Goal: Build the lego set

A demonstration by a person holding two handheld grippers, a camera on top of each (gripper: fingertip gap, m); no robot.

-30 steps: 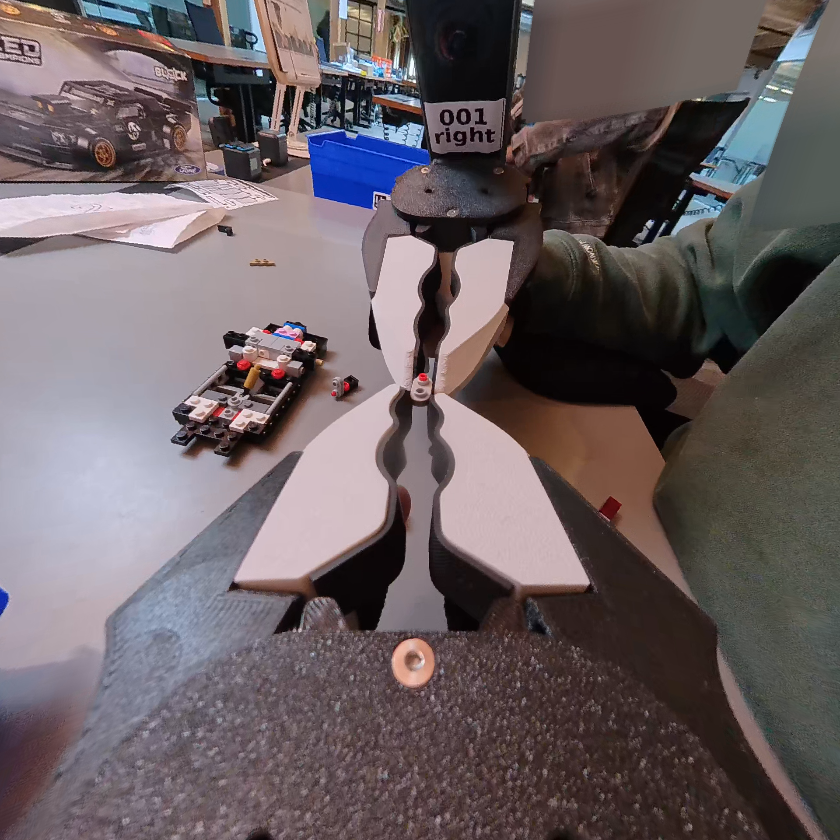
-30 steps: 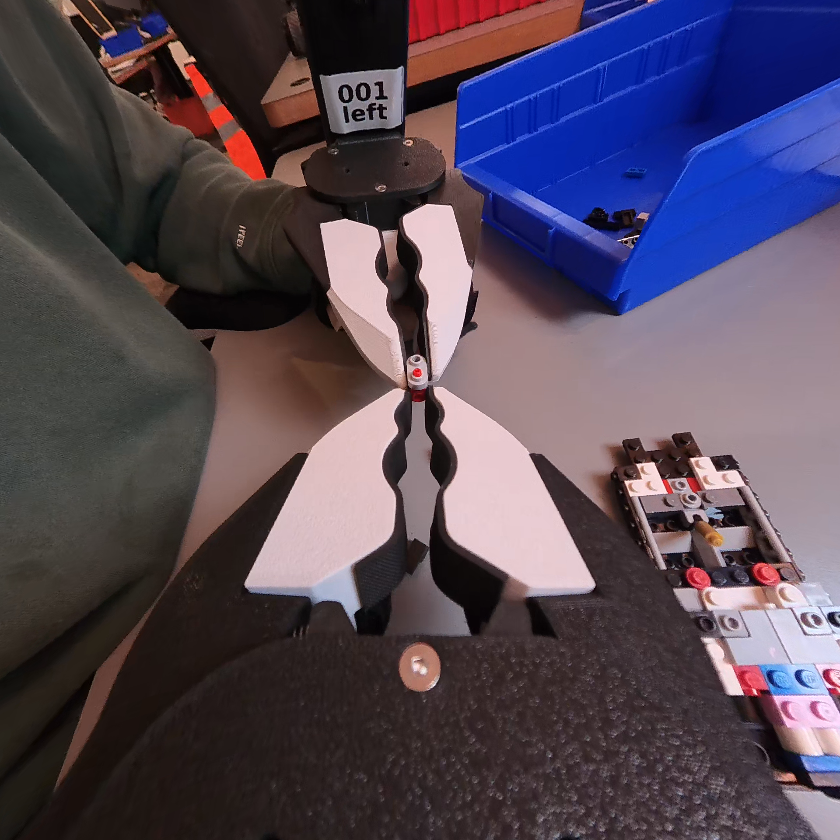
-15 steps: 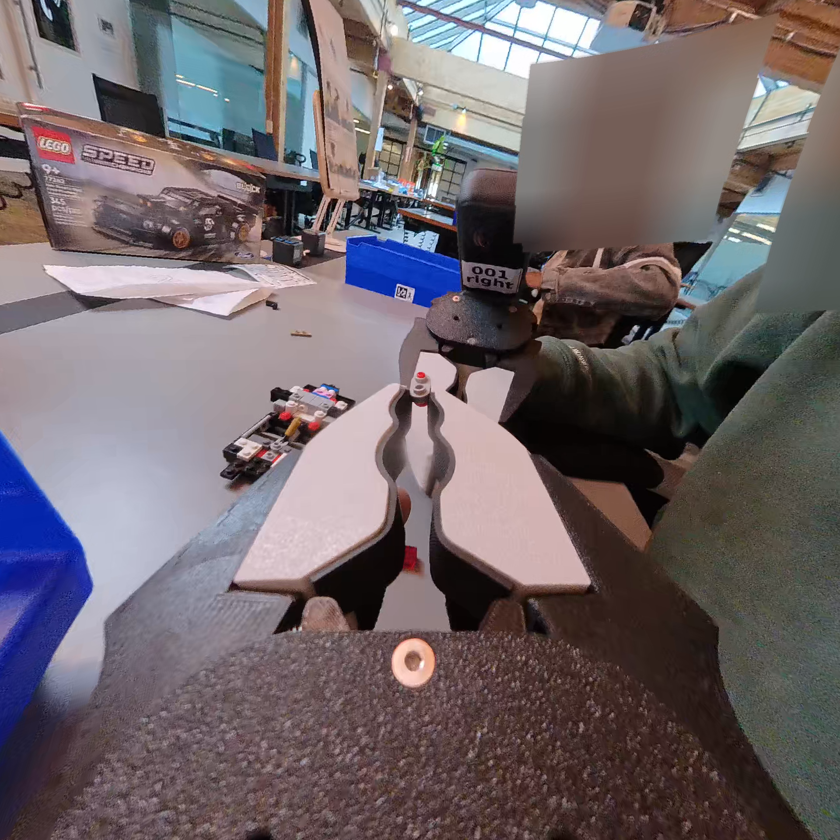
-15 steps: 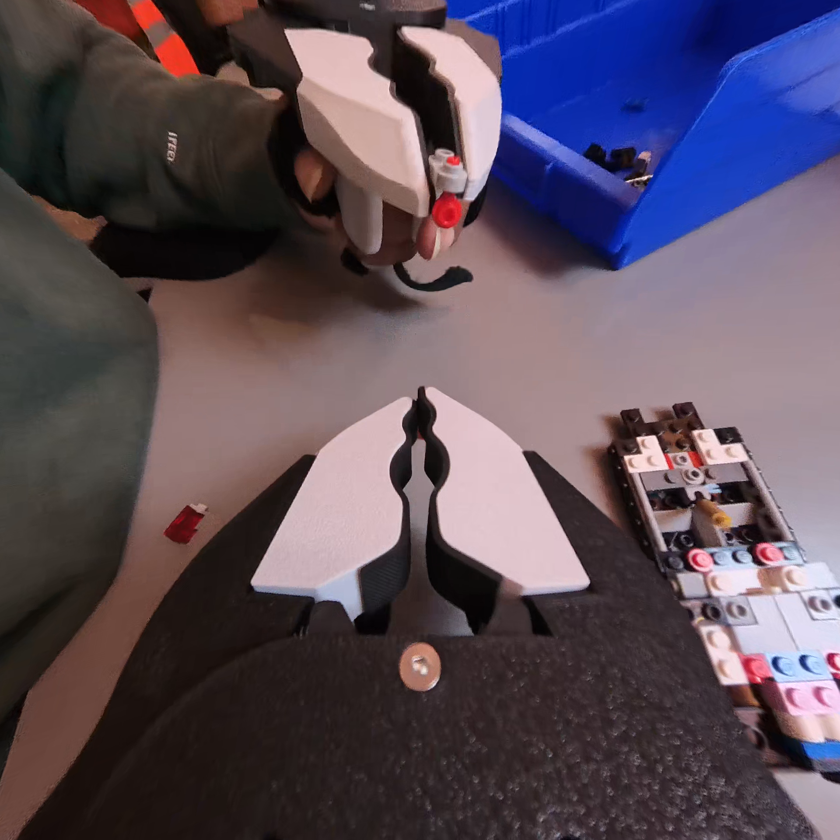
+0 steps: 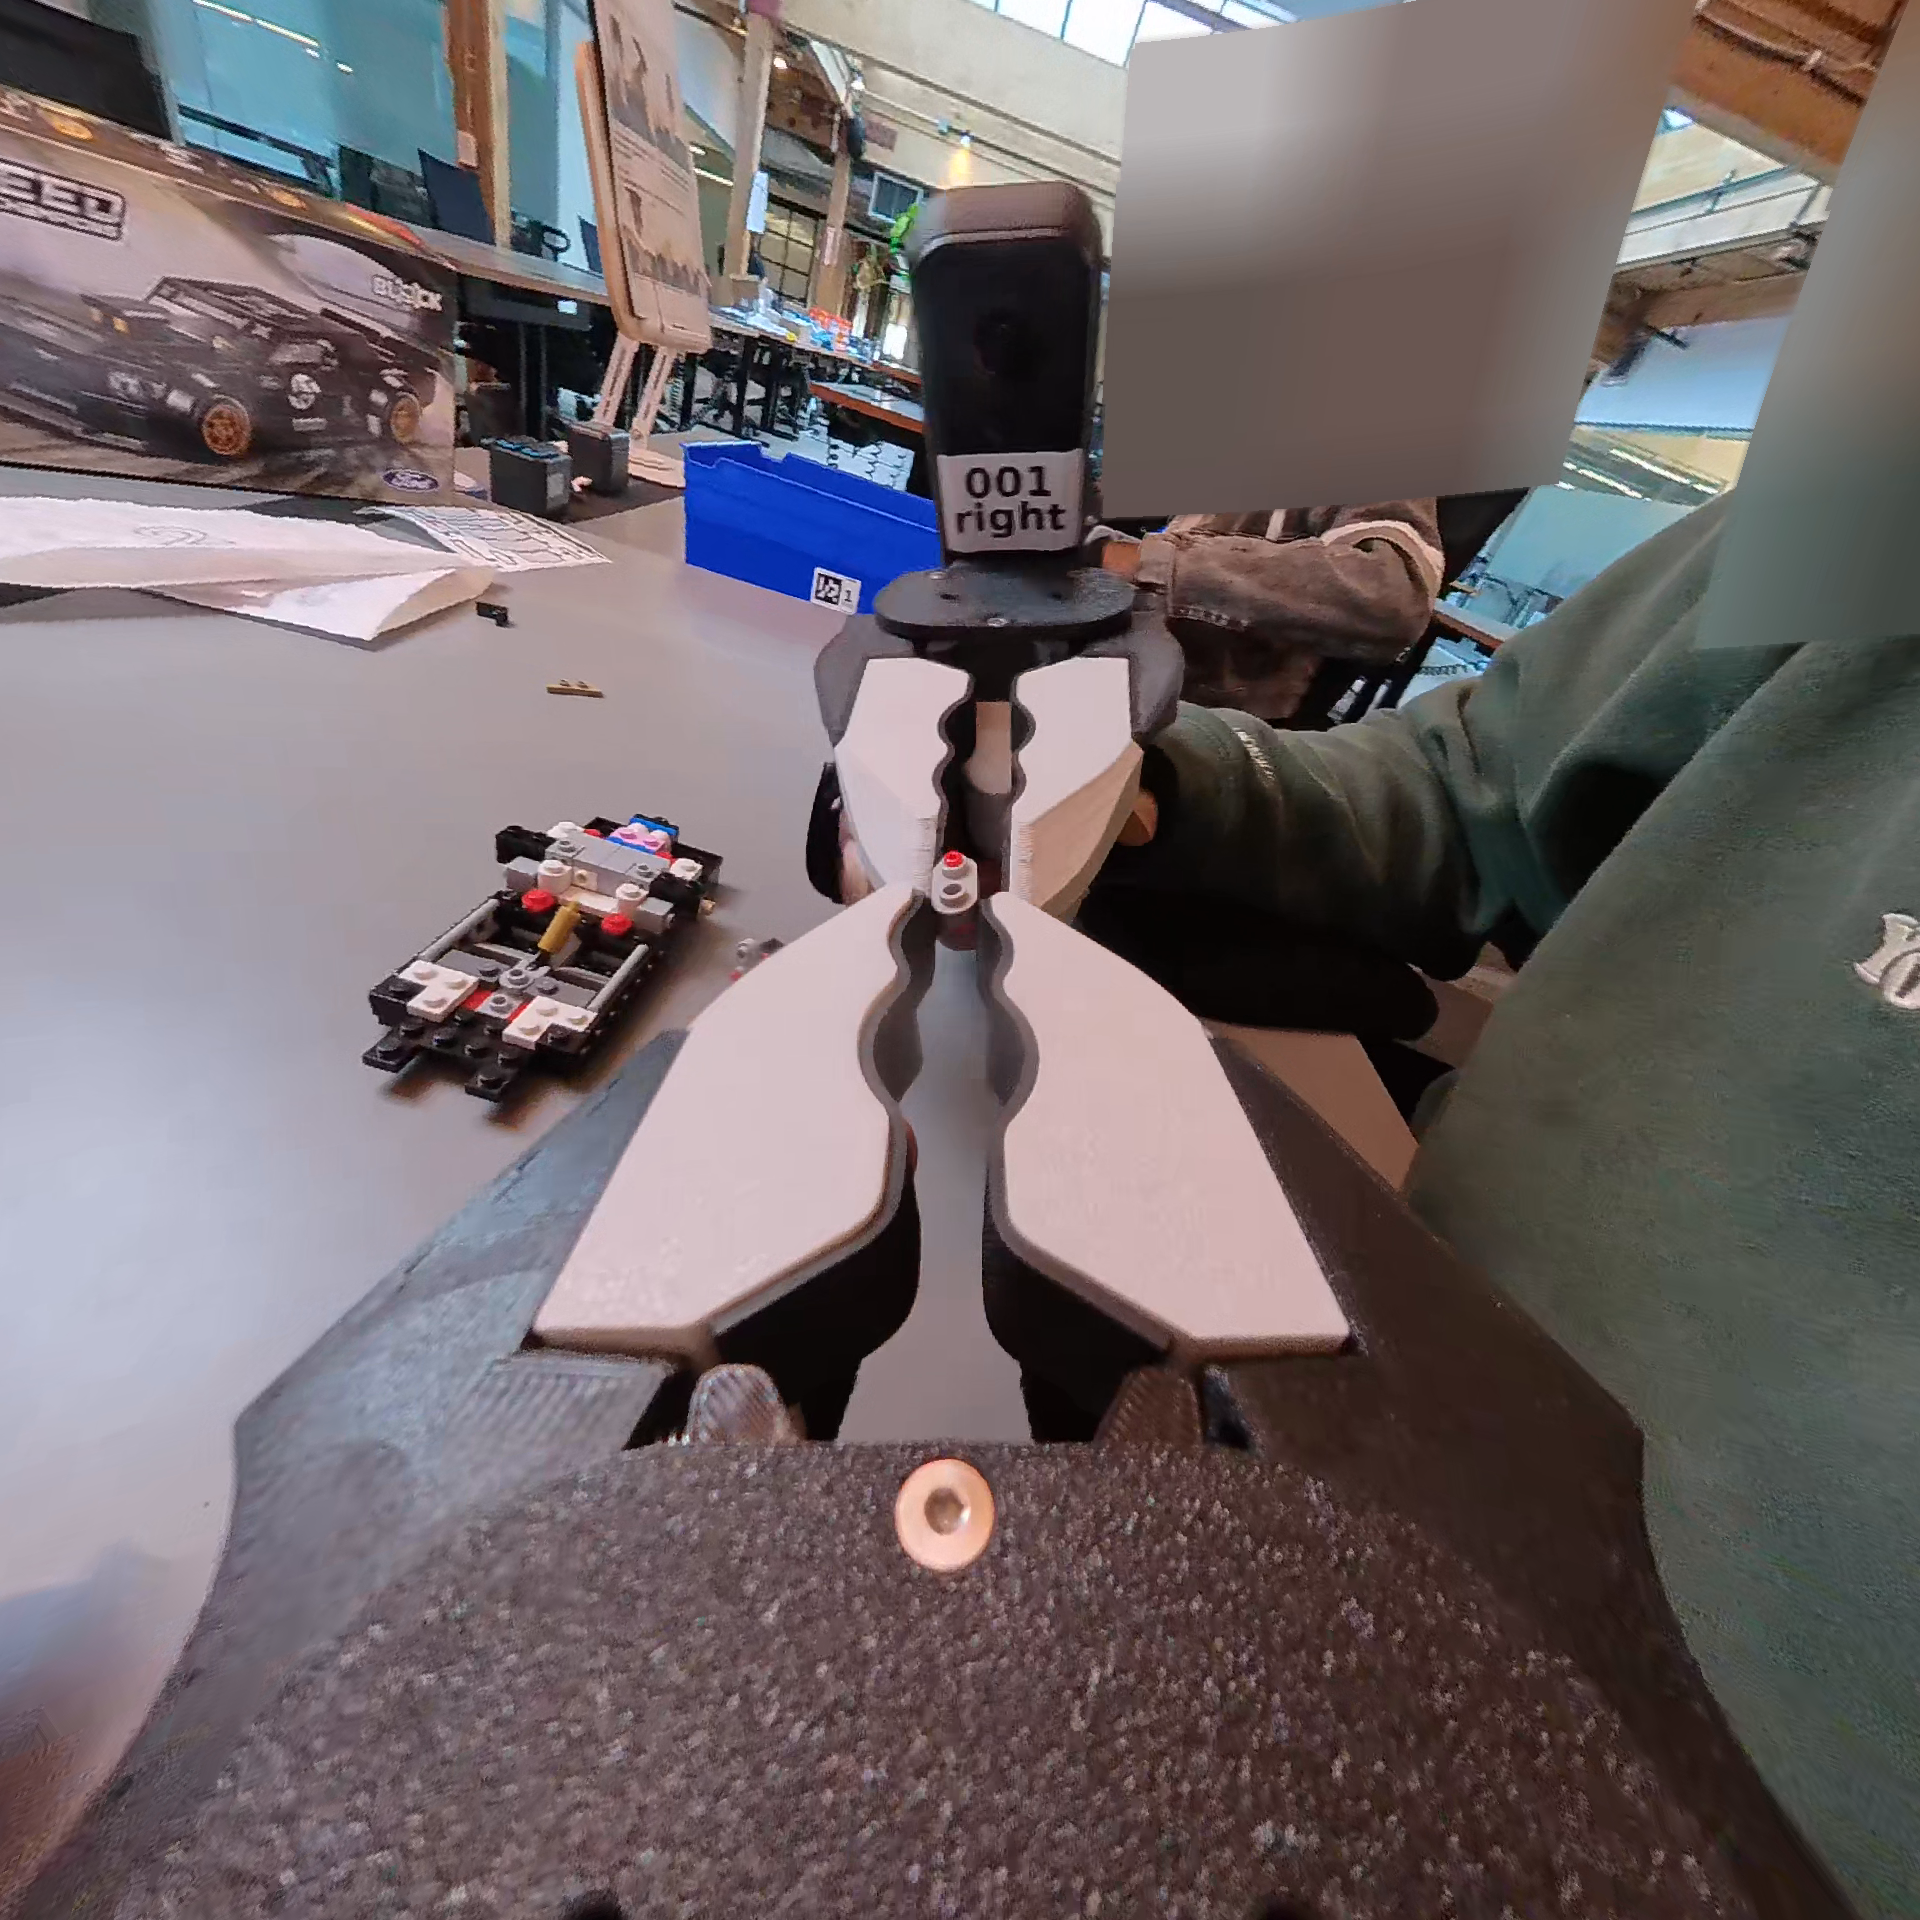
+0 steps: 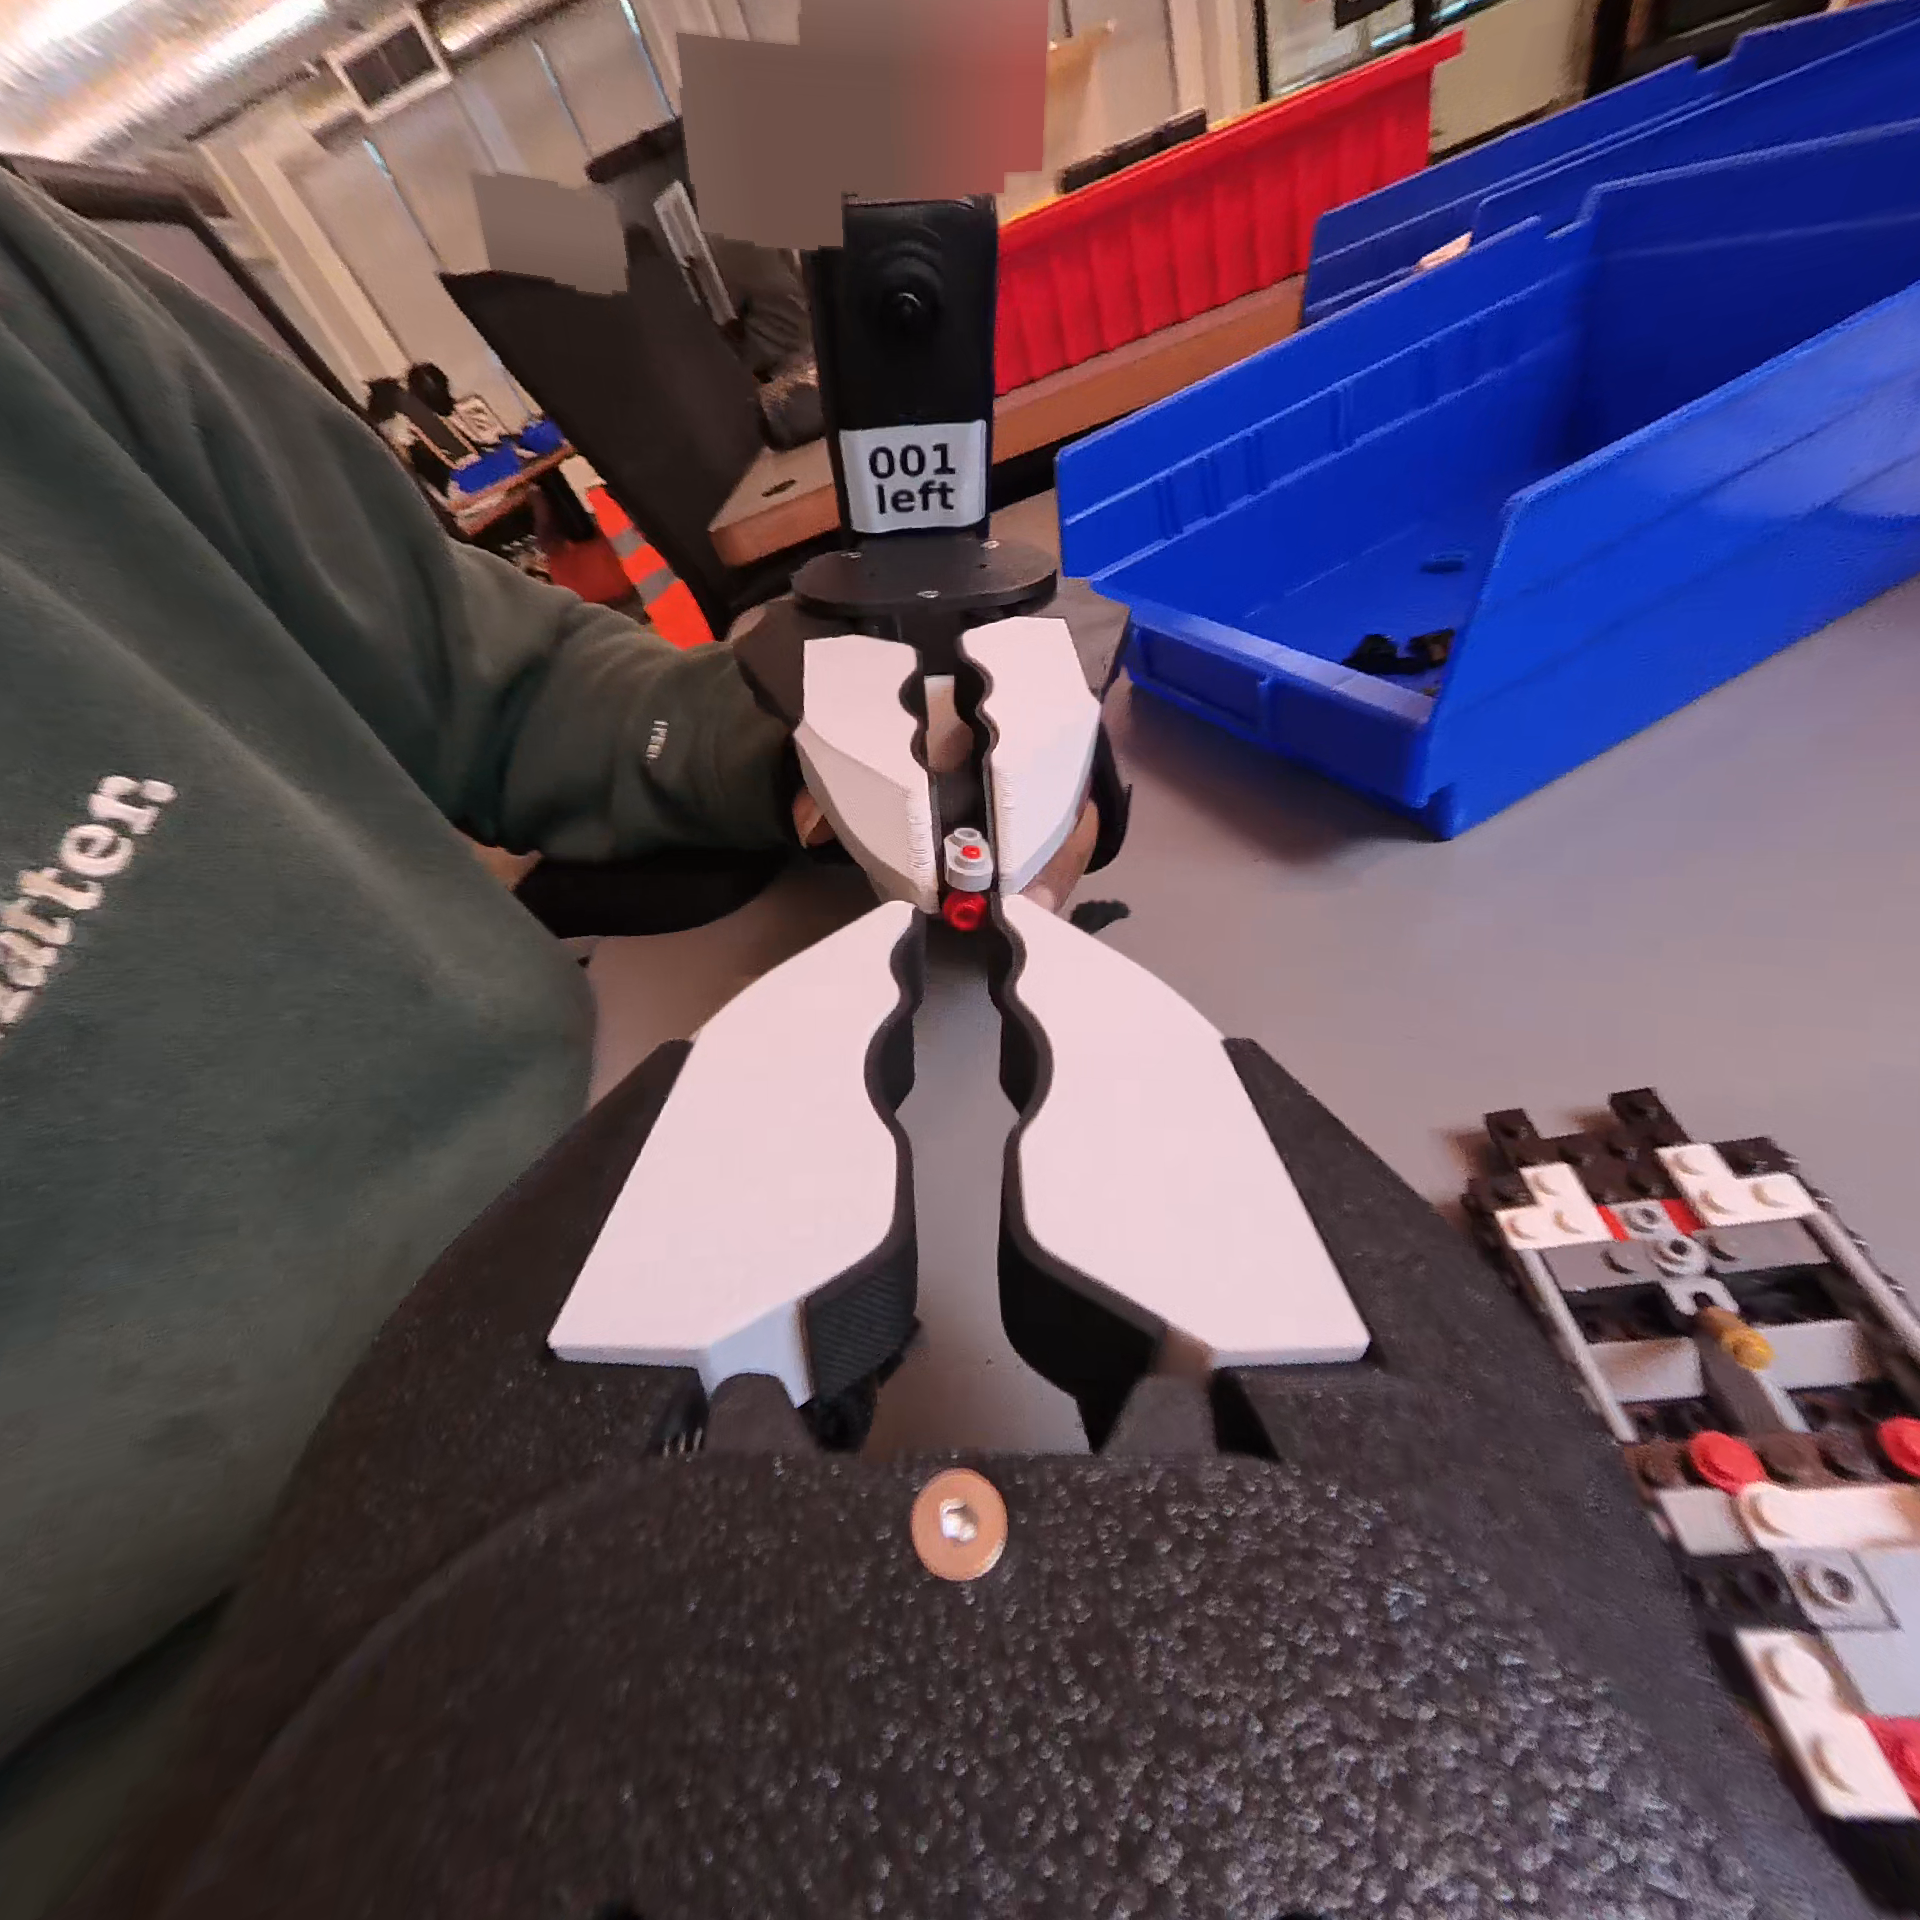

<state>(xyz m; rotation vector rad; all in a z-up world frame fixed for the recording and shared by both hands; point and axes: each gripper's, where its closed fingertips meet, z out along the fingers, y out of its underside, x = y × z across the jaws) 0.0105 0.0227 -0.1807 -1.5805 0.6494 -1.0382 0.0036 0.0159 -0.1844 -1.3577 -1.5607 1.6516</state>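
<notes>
Tip to tip above the grey surface, the left hand-held gripper is clenched on a small grey brick. The right hand-held gripper brackets the red round piece under it; whether it pinches cannot be told. Beyond lie a part-built brick car chassis and a blue bin.

Left gripper and right gripper held tip to tip, pointing at each other. Left jaws nearly closed, pinching a small piece; right jaws slightly parted. Green-sleeved forearms behind each.
</notes>
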